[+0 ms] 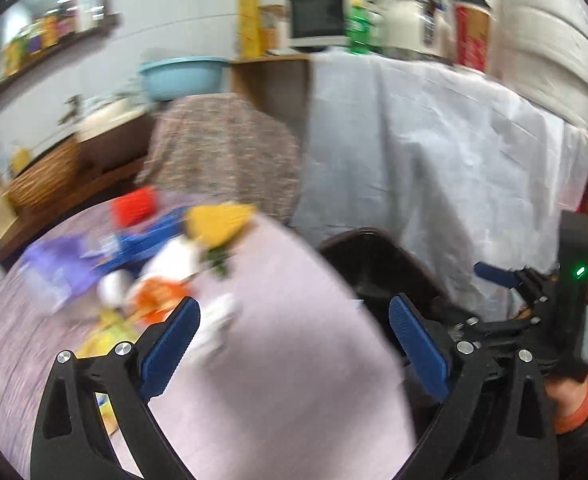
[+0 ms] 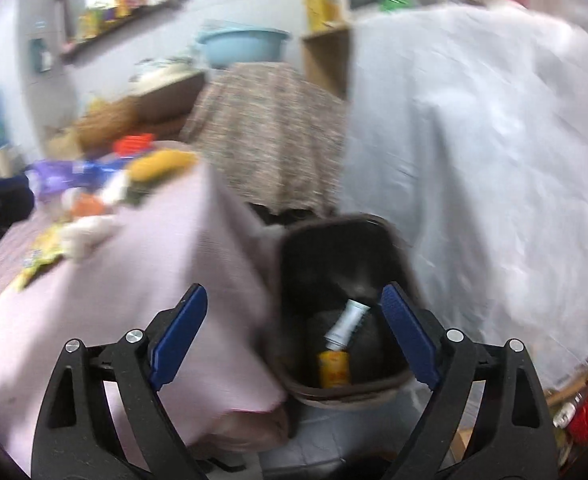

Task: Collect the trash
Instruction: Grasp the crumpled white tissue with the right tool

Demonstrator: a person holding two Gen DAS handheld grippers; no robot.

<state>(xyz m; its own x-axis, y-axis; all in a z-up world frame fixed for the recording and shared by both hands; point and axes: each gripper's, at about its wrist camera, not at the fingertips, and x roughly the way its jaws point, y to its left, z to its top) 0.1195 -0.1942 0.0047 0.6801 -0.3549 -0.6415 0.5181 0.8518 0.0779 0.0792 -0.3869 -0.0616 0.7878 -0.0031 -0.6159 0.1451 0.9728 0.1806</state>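
We see left gripper point(image 1: 294, 336) spread wide, empty, above pink cloth point(image 1: 286, 360); right gripper point(image 2: 294, 328) likewise wide, empty. Trash point(image 1: 154, 276): blurred crumpled wrappers, heaped on cloth. Only right view shows inside dark bin point(image 2: 294, 376): white tube point(image 2: 345, 322), yellow can point(image 2: 333, 368).

- Right gripper point(image 2: 294, 336) gapes wide, empty, above the bin point(image 2: 335, 390).
- A white tube point(image 2: 347, 318) and yellow can point(image 2: 333, 368) lie inside.
- Trash point(image 2: 94, 200) litters the pink table point(image 2: 142, 280).
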